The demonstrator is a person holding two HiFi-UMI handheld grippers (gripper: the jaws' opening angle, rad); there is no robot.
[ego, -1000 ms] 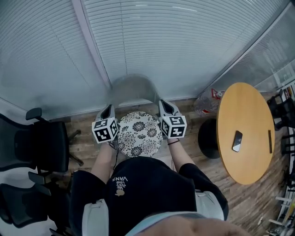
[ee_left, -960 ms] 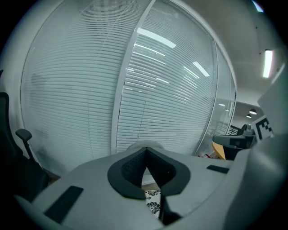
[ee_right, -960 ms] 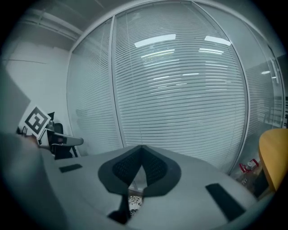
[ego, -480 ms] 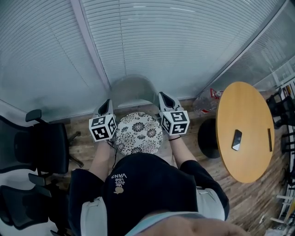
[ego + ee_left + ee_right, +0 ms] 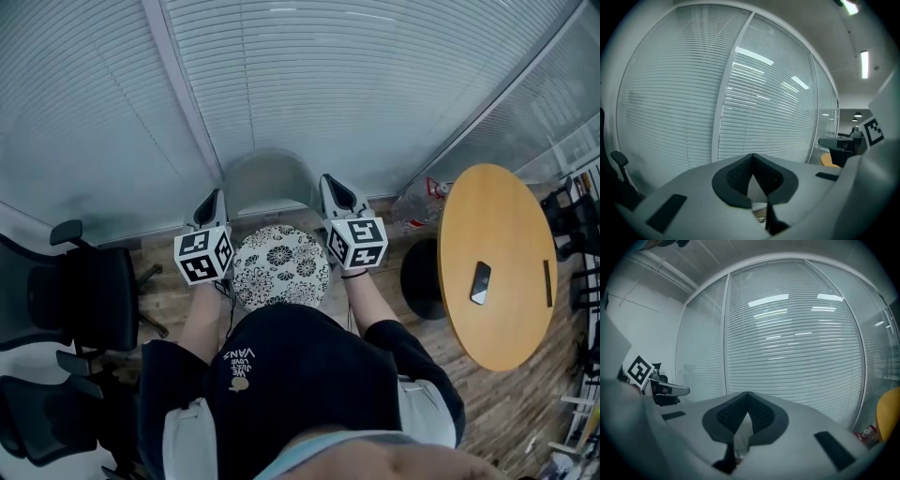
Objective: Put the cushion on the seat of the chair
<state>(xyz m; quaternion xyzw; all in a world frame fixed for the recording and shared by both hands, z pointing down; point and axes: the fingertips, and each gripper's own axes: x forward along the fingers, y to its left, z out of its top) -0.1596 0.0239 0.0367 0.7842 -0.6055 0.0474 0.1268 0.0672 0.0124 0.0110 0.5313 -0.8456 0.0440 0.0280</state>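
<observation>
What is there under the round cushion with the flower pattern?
The grey chair: its curved back rises behind the cushion. The seat and the legs are covered by the cushion, so they cannot be seen.

The cushion (image 5: 280, 267) lies over the seat of the chair (image 5: 267, 180), in front of its backrest. It sits between the left gripper (image 5: 214, 199) and the right gripper (image 5: 328, 184), one close on each side. The chair stands with its back to the wall of blinds (image 5: 356, 84), while to its right stands a worktop (image 5: 511, 225) with a phone (image 5: 481, 284) lying on it, and to its left, well apart, two office chairs (image 5: 80, 300) stand one before the other on the floor (image 5: 178, 291).
</observation>
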